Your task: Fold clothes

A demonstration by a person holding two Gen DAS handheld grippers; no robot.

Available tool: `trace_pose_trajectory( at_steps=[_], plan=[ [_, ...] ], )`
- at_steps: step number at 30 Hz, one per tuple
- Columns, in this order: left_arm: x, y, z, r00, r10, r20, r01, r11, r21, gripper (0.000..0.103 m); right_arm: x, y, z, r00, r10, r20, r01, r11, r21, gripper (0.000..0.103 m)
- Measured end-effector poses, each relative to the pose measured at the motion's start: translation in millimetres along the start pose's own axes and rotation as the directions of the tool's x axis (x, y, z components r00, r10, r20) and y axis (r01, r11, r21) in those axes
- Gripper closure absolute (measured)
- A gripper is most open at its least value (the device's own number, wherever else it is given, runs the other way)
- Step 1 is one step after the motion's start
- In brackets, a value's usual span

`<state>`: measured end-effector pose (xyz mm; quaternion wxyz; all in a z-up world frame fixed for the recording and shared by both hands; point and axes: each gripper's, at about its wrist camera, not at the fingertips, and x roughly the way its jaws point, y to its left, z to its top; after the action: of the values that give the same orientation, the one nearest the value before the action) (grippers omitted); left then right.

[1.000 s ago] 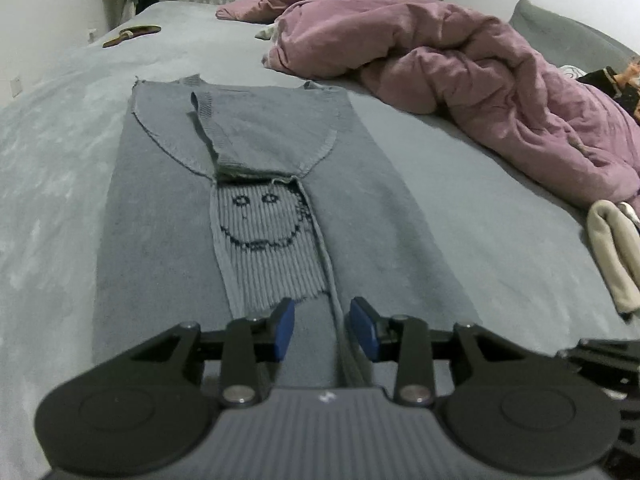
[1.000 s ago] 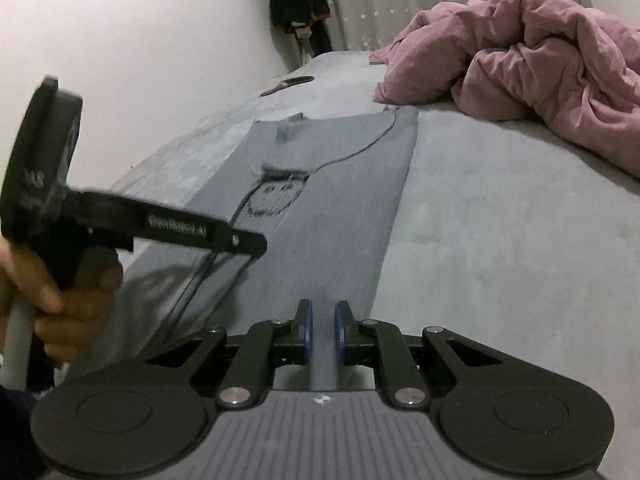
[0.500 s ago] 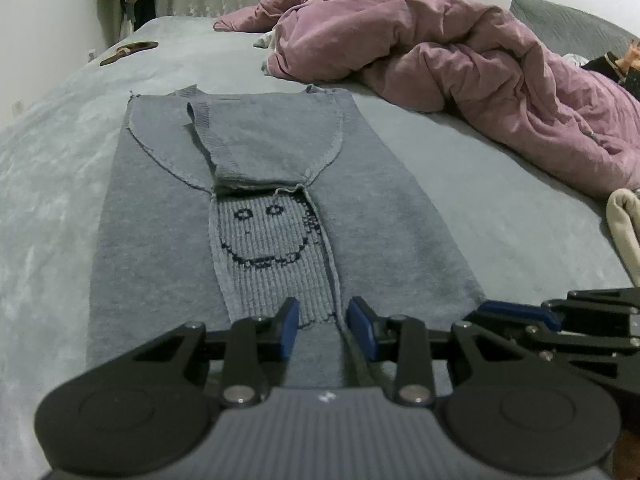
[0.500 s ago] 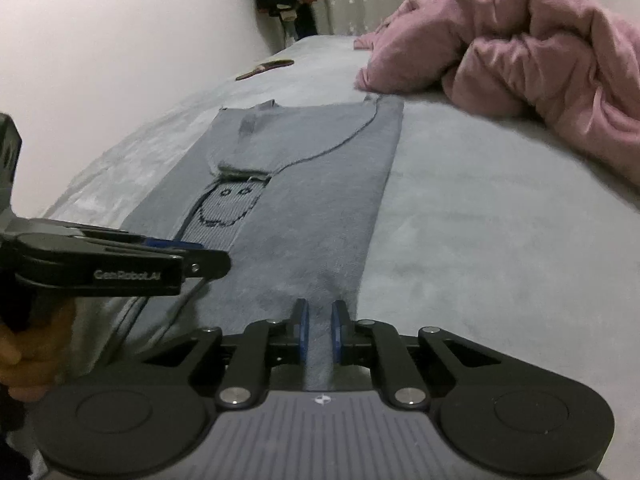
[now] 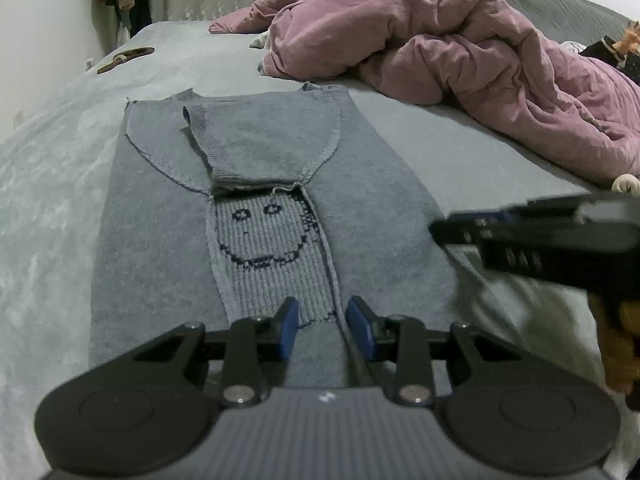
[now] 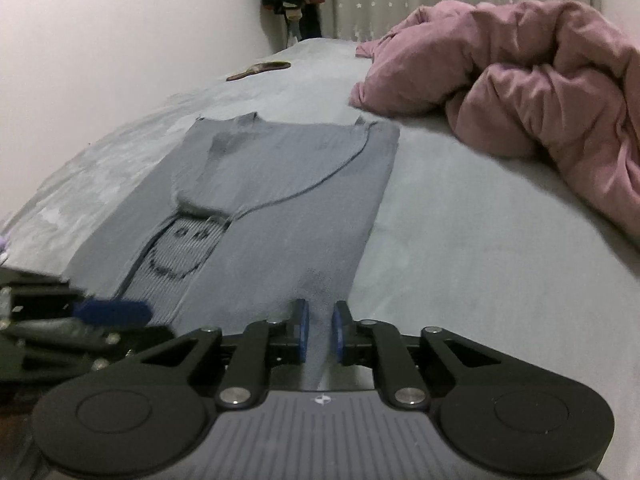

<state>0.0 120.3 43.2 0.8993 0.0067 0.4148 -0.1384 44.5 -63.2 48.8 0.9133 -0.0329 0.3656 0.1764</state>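
A: Why laid out like that?

B: Spread flat along the grey bed (image 5: 460,152) as a long narrow sweater (image 5: 160,240), neck end far, hem end near, well apart from the heaped pink duvet (image 5: 460,60). Turned in at both sides already, with only a strip of the knitted smiley (image 5: 264,240) showing in the middle, and 1 sleeve (image 5: 212,148) doubled down over the chest. Probably readied for the crosswise fold, hem up toward neck (a judgement, nothing more).

A: And why 2 tools at the near end?

B: Placed at the hem, presumably to lift that edge evenly. Left gripper (image 5: 324,328) over the centre strip, right gripper (image 6: 318,332) close to the sweater's right-hand edge, just beside the bare bed.

A: Right jaws?

B: Nearly together, clamped on a thin ridge of knit. Pulled up into a small tent just ahead of the pads, so a real pinch.

A: Left jaws?

B: Partly apart, no wider than the smiley strip. Filled across the gap with knit, the raised seam running in toward the right-hand pad. Cannot tell whether pressing on a thick bunch or merely resting around flat cloth (no tenting visible there).
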Motion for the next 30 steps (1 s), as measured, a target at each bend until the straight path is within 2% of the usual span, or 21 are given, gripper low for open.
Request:
trace_pose_trajectory(
  at_steps=[6,10,14,17,20,22,25,30],
  plan=[
    [1,0,1,1.0,0.003,-0.001,-0.003,1.0,0.009,0.073,25,-10,18,0.998,0.02,-0.064,-0.022,0.999,-0.032,0.088],
    [2,-1,3,1.0,0.003,-0.001,-0.003,1.0,0.022,0.073,19,-26,34,0.999,0.028,-0.043,-0.028,1.0,0.009,0.083],
    [5,-3,5,1.0,0.007,-0.004,-0.006,0.999,0.032,0.073,27,-27,42,0.992,0.099,-0.073,-0.1,0.995,-0.006,0.083],
    [4,-3,8,1.0,0.0,-0.006,0.0,1.0,0.03,0.073,33,-23,50,0.977,0.163,-0.135,-0.171,0.984,-0.053,0.083],
    [-2,-1,10,1.0,-0.015,0.012,0.015,0.999,0.043,0.073,28,-30,67,0.945,0.248,-0.215,-0.264,0.963,-0.046,0.083],
    [-3,1,11,1.0,-0.02,0.012,0.02,0.999,0.046,0.073,18,-28,75,0.933,0.261,-0.247,-0.298,0.946,-0.125,0.083],
    [2,5,14,1.0,-0.025,-0.011,0.026,0.999,0.026,0.073,10,-28,84,0.944,0.214,-0.249,-0.272,0.935,-0.227,0.082],
    [13,1,16,0.999,-0.018,-0.026,0.019,0.999,0.03,0.073,37,-38,87,0.963,0.198,-0.185,-0.231,0.956,-0.181,0.082]
  ],
)
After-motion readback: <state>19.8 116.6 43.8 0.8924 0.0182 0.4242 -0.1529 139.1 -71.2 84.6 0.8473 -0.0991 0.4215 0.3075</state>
